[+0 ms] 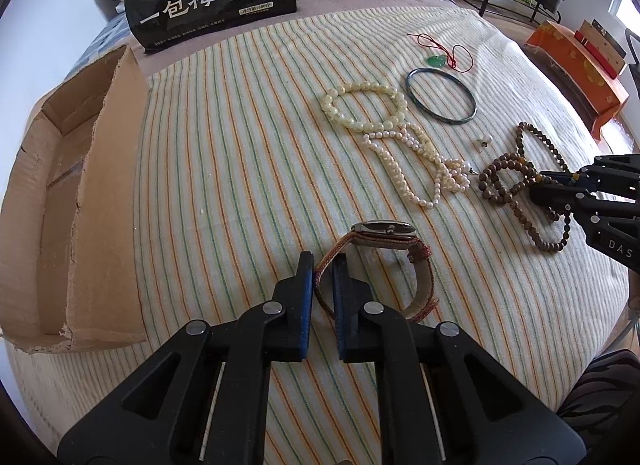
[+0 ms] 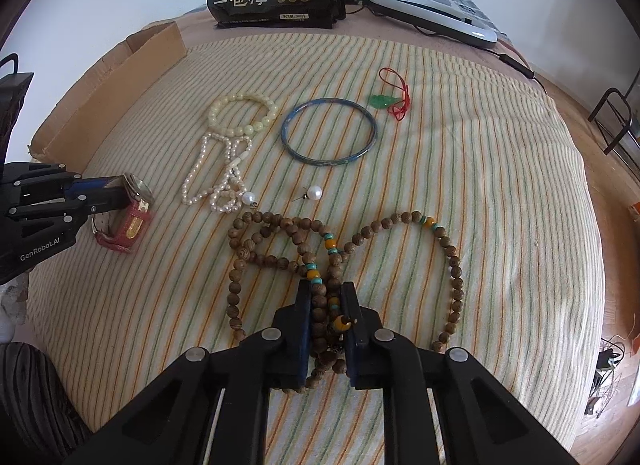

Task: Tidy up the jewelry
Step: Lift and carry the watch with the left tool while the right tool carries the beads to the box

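The right hand-held gripper (image 2: 326,305) is clamped on a long brown wooden bead strand (image 2: 454,273) lying on the striped cloth (image 2: 500,185). At left, the left hand-held gripper (image 2: 114,193) pinches a red-strapped wristwatch (image 2: 134,221). A blue bangle (image 2: 329,131) lies beyond.

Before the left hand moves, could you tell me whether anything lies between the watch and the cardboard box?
Nothing visible does: only bare striped cloth lies between the watch, gripped by the left gripper, and the cardboard box.

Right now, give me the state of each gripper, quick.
Left gripper: shut on the strap of the wristwatch.
Right gripper: shut on a bunch of the wooden bead necklace.
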Available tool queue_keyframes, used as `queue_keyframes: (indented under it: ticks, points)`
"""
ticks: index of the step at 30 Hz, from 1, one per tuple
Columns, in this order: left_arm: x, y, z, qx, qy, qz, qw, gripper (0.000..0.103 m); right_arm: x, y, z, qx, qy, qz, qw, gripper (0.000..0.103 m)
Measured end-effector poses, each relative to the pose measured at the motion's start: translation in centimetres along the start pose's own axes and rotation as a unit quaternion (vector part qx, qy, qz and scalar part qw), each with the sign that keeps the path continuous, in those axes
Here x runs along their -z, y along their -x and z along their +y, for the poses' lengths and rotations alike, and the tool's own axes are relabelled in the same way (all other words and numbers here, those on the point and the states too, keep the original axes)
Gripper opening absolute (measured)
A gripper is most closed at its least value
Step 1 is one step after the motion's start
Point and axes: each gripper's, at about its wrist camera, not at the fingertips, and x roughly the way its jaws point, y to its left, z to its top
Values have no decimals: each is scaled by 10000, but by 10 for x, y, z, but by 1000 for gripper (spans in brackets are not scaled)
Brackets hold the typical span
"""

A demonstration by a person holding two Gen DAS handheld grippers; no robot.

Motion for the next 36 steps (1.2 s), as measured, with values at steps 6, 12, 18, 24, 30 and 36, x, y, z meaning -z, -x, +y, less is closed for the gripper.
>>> queue_keyframes:
  ticks: [6,12,18,24,30,36]
  points:
    - [0,18,3,-12,54,-201,9998,7,-2,22,1,-89,-97,-268,9996,12]
    - [4,45,4,39,98,-468,9988,7,-12,55,9,-124,-72,-616,9980,12]
    - [6,71,10,64,203,-702,9973,7,-22,91,21,-61,17,-950,9955,12]
    - [6,99,24,45,353,-964,9947,7,-32,123,33,20,155,-1230,9923,12]
    - [8,130,40,-5,452,-1250,9911,7,-44,150,49,-2,272,-1509,9882,12]
    - [11,158,63,-101,580,-1483,9872,7,-56,182,72,-141,366,-1813,9826,12]
